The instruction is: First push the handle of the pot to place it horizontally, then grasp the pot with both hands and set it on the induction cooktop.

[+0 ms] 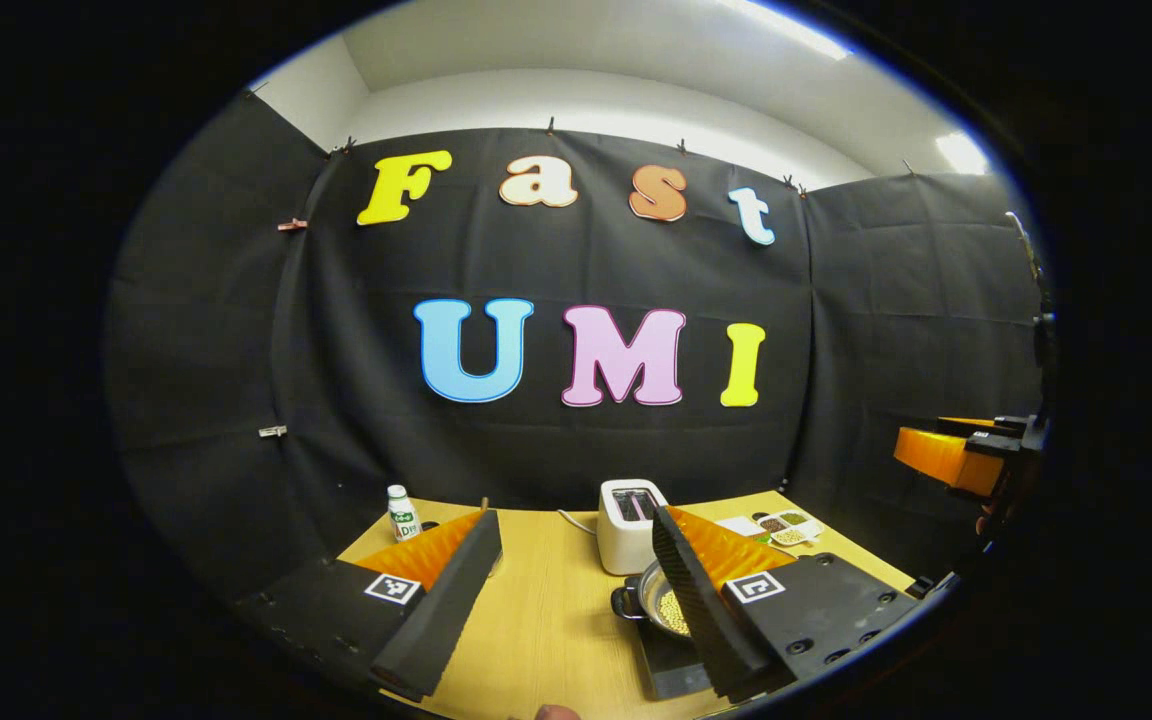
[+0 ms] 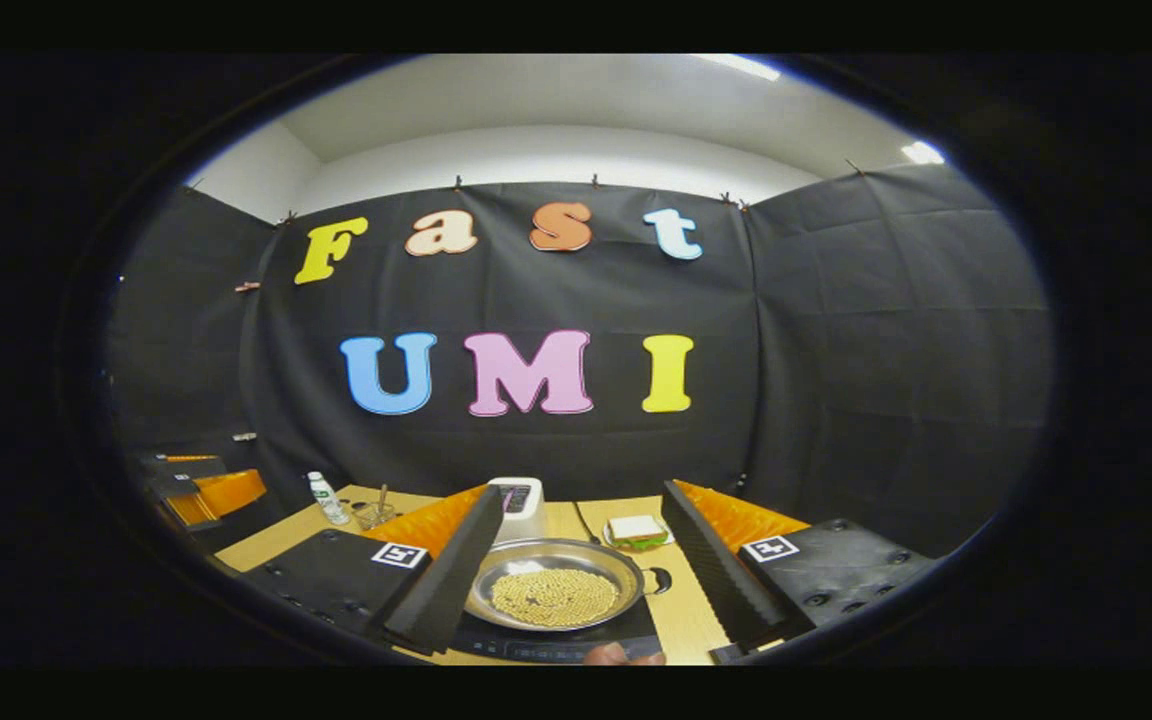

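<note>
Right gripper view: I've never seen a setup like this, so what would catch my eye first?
Probably the shiny pot of yellow grains, sitting on the dark induction cooktop at the near edge of the wooden table, framed between the open right tongs. Behind it stand a white toaster and a plated sandwich. In the left gripper view, the open left tongs point toward the toaster, with the pot at their right.

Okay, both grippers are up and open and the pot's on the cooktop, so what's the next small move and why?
Probably just back both grippers away. The pot of yellow grains already sits on the cooktop, and the right gripper and left gripper hang open, holding nothing.
</note>
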`<action>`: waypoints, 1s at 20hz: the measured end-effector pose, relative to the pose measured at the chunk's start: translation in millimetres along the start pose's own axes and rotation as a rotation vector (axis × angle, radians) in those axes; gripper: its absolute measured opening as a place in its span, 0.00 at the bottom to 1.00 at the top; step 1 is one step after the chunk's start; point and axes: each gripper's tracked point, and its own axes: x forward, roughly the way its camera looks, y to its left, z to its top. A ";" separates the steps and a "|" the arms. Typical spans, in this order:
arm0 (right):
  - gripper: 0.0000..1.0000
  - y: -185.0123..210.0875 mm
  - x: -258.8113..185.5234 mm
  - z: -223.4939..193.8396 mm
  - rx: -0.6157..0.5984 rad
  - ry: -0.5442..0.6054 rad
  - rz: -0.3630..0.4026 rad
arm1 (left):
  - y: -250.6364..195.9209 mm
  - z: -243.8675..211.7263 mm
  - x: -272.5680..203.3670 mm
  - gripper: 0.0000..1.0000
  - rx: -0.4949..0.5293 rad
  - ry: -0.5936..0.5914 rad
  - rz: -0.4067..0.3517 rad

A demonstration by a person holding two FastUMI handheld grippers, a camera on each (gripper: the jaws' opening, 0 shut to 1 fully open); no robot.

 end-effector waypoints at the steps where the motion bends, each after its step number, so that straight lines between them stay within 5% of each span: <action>1: 0.92 3.3 -2.8 3.7 -0.014 -0.017 -0.004 | 3.1 -0.7 -4.6 0.95 -0.003 -0.003 0.001; 2: 0.98 5.5 -5.7 3.8 -0.017 -0.023 -0.009 | 8.2 -2.4 -7.1 0.95 -0.008 -0.005 0.006; 20: 0.99 18.9 -13.5 -14.9 -0.048 0.029 -0.038 | 12.4 -10.2 -11.3 0.95 -0.038 0.015 -0.044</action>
